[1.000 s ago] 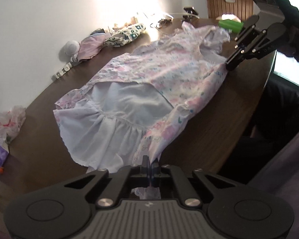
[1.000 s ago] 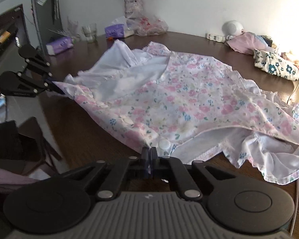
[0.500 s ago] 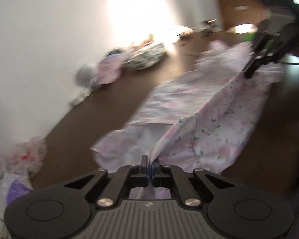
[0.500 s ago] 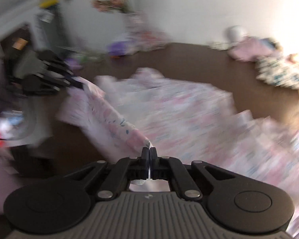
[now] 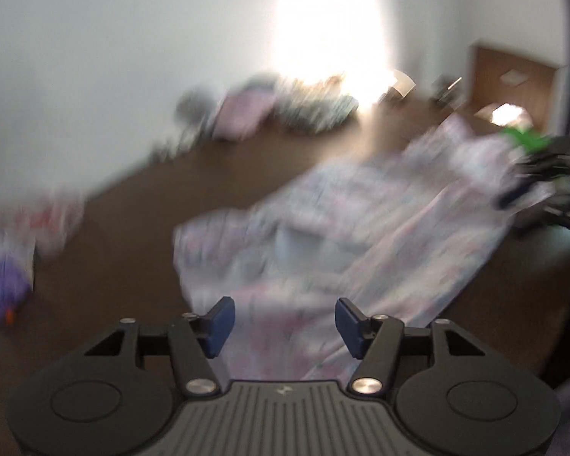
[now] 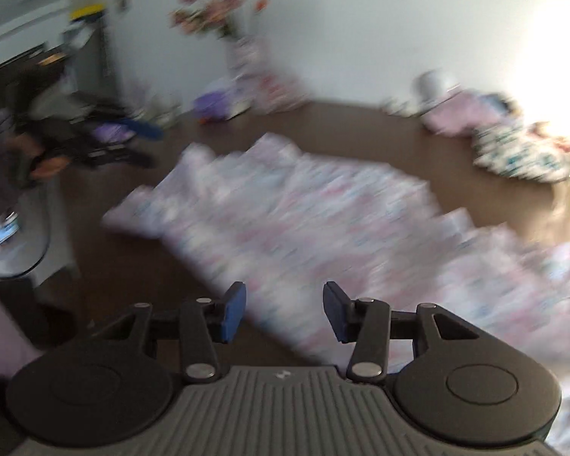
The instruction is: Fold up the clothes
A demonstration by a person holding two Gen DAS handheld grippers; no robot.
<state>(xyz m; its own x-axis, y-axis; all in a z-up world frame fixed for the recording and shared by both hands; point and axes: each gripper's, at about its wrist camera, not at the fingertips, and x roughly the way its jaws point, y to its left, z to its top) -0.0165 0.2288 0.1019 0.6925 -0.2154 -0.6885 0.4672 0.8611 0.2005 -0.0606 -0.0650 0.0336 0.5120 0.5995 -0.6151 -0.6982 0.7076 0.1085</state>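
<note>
The floral dress has just been released: both the left gripper and right gripper jaws were opened, nothing clamped. It lies folded across the brown table mid-frame; 1 fold appears done.

Motion blur smears both wrist views: the floral dress loses its print and folds, and items along the wall melt into patches. The dress runs off the right edge in the right wrist view. The far gripper shows only as dark streaks.
</note>
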